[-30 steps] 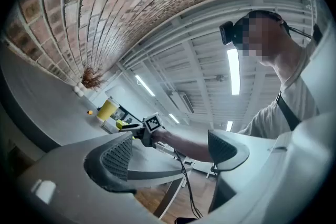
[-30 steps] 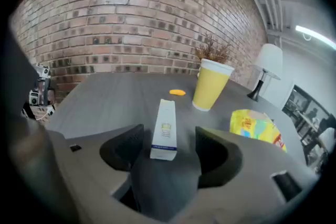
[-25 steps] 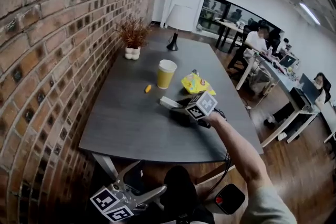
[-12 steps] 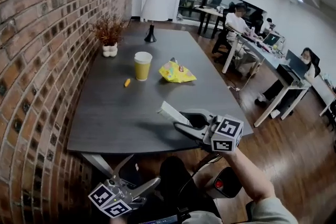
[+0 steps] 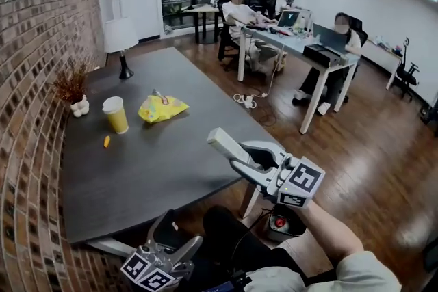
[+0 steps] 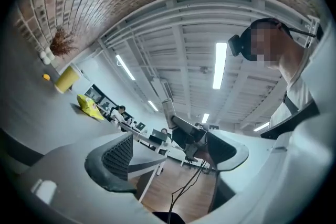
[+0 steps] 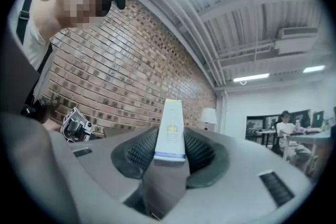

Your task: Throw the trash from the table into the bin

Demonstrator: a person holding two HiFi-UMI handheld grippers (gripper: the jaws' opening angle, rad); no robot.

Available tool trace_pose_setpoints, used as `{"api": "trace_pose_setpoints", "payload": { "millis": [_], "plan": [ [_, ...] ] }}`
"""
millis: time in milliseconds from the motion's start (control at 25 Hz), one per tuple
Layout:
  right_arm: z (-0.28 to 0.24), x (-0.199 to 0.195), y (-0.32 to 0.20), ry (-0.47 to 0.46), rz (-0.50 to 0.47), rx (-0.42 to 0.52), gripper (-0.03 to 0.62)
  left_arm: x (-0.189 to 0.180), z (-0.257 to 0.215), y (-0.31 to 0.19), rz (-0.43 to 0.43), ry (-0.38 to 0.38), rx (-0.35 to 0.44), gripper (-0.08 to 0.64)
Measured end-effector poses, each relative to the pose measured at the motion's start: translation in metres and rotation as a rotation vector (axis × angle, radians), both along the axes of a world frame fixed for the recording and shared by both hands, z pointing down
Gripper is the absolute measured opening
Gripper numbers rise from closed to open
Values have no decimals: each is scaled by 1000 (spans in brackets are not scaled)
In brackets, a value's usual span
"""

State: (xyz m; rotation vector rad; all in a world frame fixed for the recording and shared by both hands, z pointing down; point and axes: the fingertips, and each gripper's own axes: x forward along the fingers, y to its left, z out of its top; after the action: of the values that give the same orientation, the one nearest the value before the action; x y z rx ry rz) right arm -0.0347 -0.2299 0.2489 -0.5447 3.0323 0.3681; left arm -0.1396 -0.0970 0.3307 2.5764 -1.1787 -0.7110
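Held item: slim white tube (image 7: 170,128), pinched near its base by the right hand-held gripper (image 5: 250,159), off the table (image 5: 137,174) edge.
Handling: likely light, semi-soft; flat faces suit the pads, but a hard squeeze may buckle it.
Left hand-held gripper (image 5: 179,234): spread, empty, below the table edge.
On table: yellow cup (image 5: 116,114), crumpled yellow bag (image 5: 161,108), orange scrap (image 5: 106,141).
Bin: not made out.

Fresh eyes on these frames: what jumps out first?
The right gripper, at the table's near corner in the head view, is clamped on a white tube. Farther back on the table, a yellow bag lies beside a yellow cup. A brick wall runs along the left.
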Motion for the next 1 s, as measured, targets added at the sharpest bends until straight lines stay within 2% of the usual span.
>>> {"api": "trace_pose_setpoints", "payload": {
  "millis": [280,440,560,680,840,1000],
  "plan": [
    [14,122,-27,-27,253,-1,150,73,4,-39,175,-1,3,425],
    [36,200,-23,0,433,5,150,124,7,-54,315,-11,6,425],
    [58,250,-22,54,570,-30,150,161,6,-59,418,-17,3,425],
    [82,296,-26,110,663,-63,150,198,7,-64,508,-21,-3,425],
    [129,339,-26,232,743,-172,150,234,14,-64,603,-26,-28,425],
    [175,366,-25,371,799,-303,150,250,18,-62,643,-33,-43,425]
  ]
}}
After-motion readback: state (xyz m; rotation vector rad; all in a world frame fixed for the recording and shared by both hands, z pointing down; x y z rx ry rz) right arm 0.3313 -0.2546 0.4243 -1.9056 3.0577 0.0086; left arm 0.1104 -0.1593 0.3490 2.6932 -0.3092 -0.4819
